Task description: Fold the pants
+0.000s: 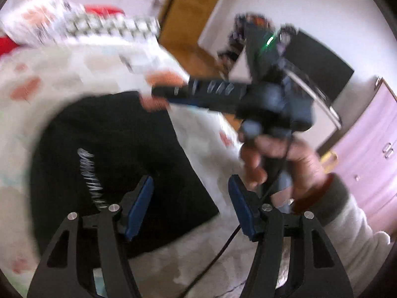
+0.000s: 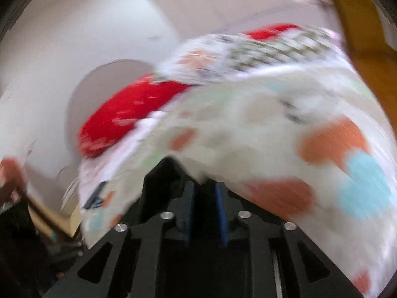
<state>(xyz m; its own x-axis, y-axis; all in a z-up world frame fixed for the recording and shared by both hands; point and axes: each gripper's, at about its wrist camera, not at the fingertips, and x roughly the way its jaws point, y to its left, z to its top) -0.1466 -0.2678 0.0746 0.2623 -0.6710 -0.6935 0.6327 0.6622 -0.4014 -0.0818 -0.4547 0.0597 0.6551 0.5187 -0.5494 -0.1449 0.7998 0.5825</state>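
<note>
A bedroom in a home. A bed spread with a white quilt printed in orange and pale-blue patches (image 2: 285, 134) fills the near scene, with a red pillow (image 2: 129, 114) at its far end. Beyond lie an orange-brown wooden floor (image 1: 198, 57), plain white walls (image 1: 310, 7), and a lilac cabinet with metal handles (image 1: 372, 149) on the right.

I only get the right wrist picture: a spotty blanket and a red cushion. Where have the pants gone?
Observer: The left wrist view shows the black pants lying on that blanket.
Visitor: Is the other tool gripping them?
Observer: No. The left gripper hangs over them with its jaws open and nothing between the pads.
Visitor: Are they plain black?
Observer: Not quite. A white printed strip runs along them.
</note>
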